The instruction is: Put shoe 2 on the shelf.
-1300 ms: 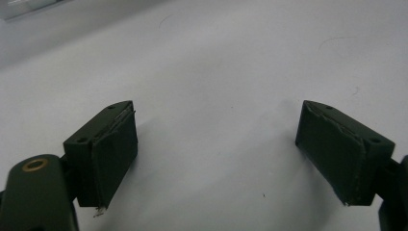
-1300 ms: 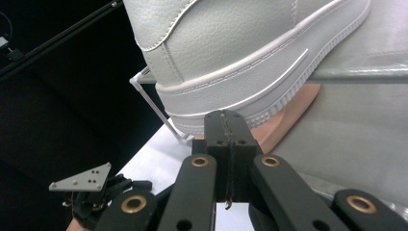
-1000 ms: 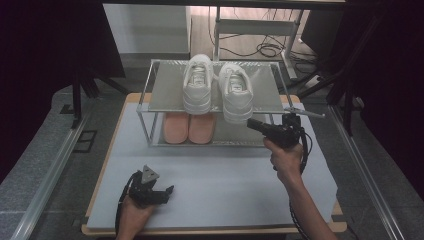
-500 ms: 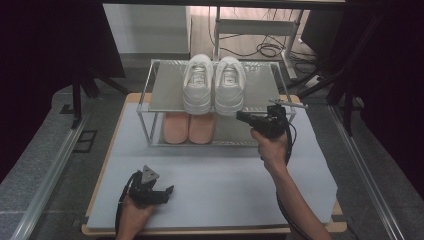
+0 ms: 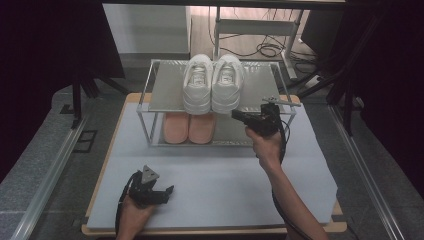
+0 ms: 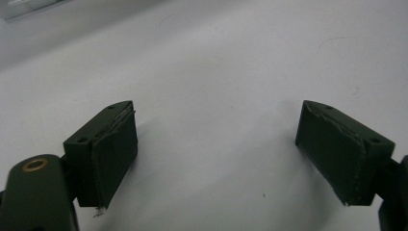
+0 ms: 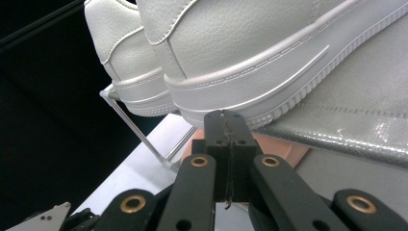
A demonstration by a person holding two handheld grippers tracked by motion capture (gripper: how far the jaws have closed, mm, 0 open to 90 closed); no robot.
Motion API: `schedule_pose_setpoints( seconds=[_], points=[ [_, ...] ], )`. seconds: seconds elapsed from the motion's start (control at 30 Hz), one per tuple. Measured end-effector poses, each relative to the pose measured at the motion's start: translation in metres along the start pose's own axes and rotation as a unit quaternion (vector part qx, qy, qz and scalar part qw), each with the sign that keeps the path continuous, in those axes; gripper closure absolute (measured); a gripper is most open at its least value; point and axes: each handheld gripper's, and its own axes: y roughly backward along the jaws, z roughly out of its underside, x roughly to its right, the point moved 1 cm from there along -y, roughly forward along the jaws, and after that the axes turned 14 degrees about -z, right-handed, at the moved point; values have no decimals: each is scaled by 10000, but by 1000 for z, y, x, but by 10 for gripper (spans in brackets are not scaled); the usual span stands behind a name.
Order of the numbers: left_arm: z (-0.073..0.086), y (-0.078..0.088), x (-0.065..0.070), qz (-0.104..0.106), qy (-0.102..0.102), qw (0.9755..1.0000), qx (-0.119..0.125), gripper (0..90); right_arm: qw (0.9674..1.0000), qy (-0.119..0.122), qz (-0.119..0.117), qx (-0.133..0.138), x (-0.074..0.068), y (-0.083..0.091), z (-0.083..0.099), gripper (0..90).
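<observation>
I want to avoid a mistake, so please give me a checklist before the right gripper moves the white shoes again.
1. Right gripper shut, nothing held: ok.
2. Its tip sits at the heel of the right white shoe; whether it touches: cannot tell.
3. White shoes side by side on the top shelf: ok.
4. Their heels reach past the shelf's front edge: not ok.
5. Pink shoes on the lower shelf, apart from the gripper: ok.
6. Left gripper open over the table, out of the way: ok.

A lab-like recording booth: black curtains (image 5: 55,45), aluminium frame rails (image 5: 45,185), floor cables (image 5: 260,49).
</observation>
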Motion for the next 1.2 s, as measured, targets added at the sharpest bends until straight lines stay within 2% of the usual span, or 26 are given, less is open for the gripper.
schedule_pose_setpoints(
  seconds=[0.23,0.7,0.9,1.03,1.2],
  points=[
    [0,0,0,-7,-5,10000,1,147,10000,-50,-48,-9,-1,7,0,798],
    [0,0,1,-23,9,10000,21,147,9996,177,20,-216,-6,20,6,608],
    [0,0,1,-31,7,10000,26,147,9972,553,264,-421,-12,27,12,501],
    [0,0,1,-31,6,10000,26,147,9933,857,481,-615,-14,35,18,440],
    [0,0,1,-39,1,10000,32,147,9895,1056,593,-790,-15,43,26,404]
  ],
)
